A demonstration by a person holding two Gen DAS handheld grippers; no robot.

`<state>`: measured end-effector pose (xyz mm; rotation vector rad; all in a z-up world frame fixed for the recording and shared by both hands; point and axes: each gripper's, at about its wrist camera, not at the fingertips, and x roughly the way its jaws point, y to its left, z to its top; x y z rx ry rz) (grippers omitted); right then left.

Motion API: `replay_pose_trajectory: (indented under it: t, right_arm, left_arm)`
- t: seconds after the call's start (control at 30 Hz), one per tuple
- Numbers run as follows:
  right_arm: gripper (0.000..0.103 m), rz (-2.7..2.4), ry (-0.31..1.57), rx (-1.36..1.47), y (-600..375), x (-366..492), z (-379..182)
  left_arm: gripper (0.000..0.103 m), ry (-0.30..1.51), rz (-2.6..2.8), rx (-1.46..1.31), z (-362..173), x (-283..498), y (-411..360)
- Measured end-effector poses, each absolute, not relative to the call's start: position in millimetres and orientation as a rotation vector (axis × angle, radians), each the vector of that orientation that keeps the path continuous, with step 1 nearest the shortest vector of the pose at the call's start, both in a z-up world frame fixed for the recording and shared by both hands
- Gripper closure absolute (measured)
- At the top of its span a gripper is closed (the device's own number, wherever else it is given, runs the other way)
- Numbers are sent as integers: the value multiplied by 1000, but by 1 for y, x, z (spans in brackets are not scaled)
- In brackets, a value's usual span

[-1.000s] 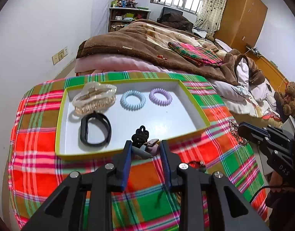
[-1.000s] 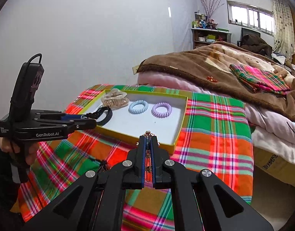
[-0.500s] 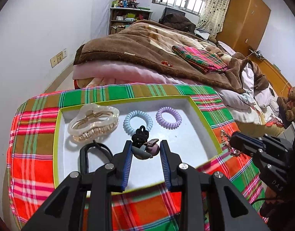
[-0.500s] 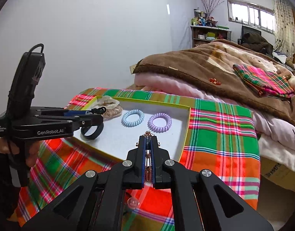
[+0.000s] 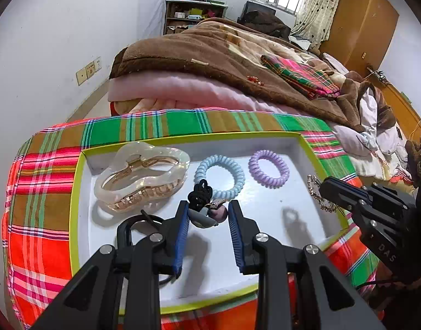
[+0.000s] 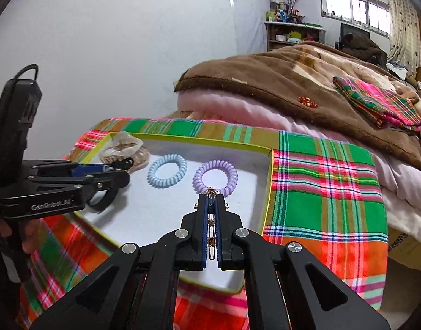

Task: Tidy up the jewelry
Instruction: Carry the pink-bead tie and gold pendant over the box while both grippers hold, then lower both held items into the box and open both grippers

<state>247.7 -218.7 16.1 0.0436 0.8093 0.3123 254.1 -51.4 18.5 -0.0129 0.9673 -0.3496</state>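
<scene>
A white tray with a yellow-green rim (image 5: 75, 192) (image 6: 268, 189) sits on the plaid cloth. It holds a clear claw clip (image 5: 141, 176), a blue coil hair tie (image 5: 220, 176) (image 6: 167, 171), a purple coil hair tie (image 5: 268, 168) (image 6: 215, 177) and a black band (image 5: 125, 231). My left gripper (image 5: 209, 217) is shut on a charm with a black knotted cord (image 5: 201, 194), held over the tray's middle. My right gripper (image 6: 211, 200) is shut on a rose-gold chain bracelet (image 6: 211, 221) (image 5: 319, 195), above the tray's right part.
The plaid-covered table (image 6: 326, 192) stands against a bed with a brown blanket (image 5: 210, 55) and pink quilt (image 6: 238, 110). A white wall is at the left. A shelf (image 5: 194, 13) and a wooden wardrobe (image 5: 359, 19) stand far back.
Both grippers have moved forward from the table's front edge to over the tray, each still holding its item. The tray now looks closer in both views.
</scene>
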Motion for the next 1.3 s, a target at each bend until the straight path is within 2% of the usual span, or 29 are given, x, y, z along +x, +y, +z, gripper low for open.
replay_pose_trajectory:
  t: [1.3]
  right_arm:
    - [99, 300, 855, 26, -208, 272, -8]
  left_arm:
    - [72, 1017, -341, -35, -2, 262, -50]
